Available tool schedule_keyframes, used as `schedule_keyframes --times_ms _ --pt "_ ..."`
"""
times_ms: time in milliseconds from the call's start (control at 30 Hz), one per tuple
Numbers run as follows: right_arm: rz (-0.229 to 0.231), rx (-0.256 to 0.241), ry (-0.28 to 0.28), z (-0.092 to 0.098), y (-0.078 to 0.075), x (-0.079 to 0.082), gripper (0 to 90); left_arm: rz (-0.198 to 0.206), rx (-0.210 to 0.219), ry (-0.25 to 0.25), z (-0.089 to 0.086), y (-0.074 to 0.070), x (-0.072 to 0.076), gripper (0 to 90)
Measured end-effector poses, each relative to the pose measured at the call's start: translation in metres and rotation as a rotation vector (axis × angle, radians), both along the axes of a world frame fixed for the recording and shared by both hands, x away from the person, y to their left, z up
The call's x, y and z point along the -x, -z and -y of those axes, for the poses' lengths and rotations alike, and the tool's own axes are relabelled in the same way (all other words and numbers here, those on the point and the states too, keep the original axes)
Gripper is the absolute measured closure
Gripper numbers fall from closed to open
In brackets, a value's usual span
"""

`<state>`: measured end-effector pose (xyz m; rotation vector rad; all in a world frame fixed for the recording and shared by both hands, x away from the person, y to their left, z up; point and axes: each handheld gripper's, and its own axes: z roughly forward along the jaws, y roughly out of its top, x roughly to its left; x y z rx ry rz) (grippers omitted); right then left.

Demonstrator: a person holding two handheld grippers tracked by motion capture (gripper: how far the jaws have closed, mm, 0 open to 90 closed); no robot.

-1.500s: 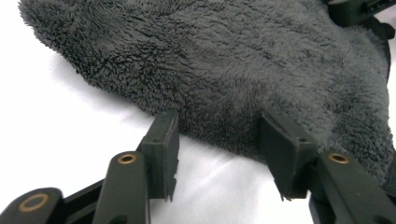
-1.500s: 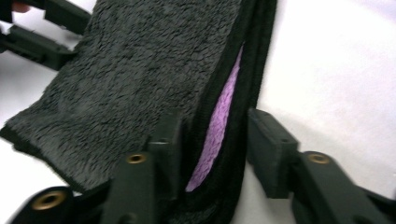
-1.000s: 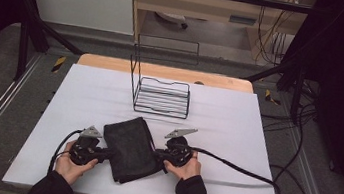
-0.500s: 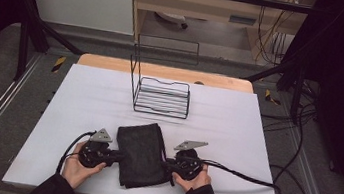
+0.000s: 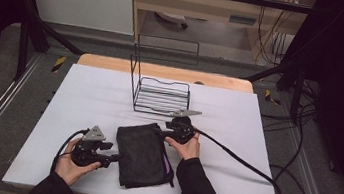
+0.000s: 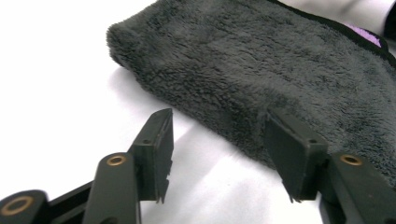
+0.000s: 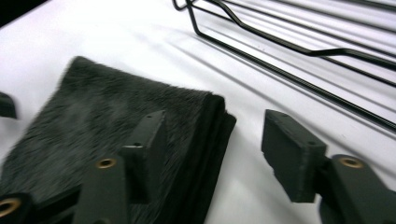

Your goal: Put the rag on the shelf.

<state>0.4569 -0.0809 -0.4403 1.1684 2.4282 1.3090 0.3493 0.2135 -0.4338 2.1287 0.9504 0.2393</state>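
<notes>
- The folded dark towel (image 5: 144, 155) is lying flat on the white table (image 5: 84, 95), near the front edge (a purple trim is showing along one side).
- The left gripper (image 5: 112, 158) is gaping wide beside the towel's left edge, holding nothing.
- The right gripper (image 5: 161, 132) is spreading wide over the towel's far corner, gripping nothing, just in front of the wire rack (image 5: 162, 97).

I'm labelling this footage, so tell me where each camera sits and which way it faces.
High view: above the person's side, facing forward and down on the white table; shows both forearms, left gripper, right gripper.
Left gripper view: on the left gripper, along its open jaws at the folded dark grey fleece cloth.
Right gripper view: on the right gripper, open jaws over the cloth's corner, black wire rack beyond.
All share the cloth.
</notes>
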Motion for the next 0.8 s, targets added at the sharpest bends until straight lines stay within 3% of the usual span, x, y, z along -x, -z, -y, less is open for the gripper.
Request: schedule_keyframes --times_ms 167,433,600,700,800 --pt "-0.035 0.011 -0.015 -0.007 0.014 -0.015 47.0 0.007 0.006 -0.008 -0.004 -0.001 -0.001 38.5" --pt "-0.053 -0.024 -0.046 -0.01 0.019 -0.013 60.0 0.008 0.031 -0.022 -0.008 -0.003 -0.005 38.2" --pt "-0.119 -0.062 -0.058 -0.011 0.02 -0.014 77.7 0.012 0.039 -0.031 -0.009 -0.003 -0.006 38.3" --pt "-0.117 -0.067 -0.046 -0.011 0.02 -0.012 78.9 0.013 0.038 -0.03 -0.01 -0.004 -0.006 38.3" --pt "-0.082 -0.067 0.001 -0.01 0.016 -0.006 80.1 0.015 0.045 -0.034 -0.011 -0.004 -0.006 38.3"
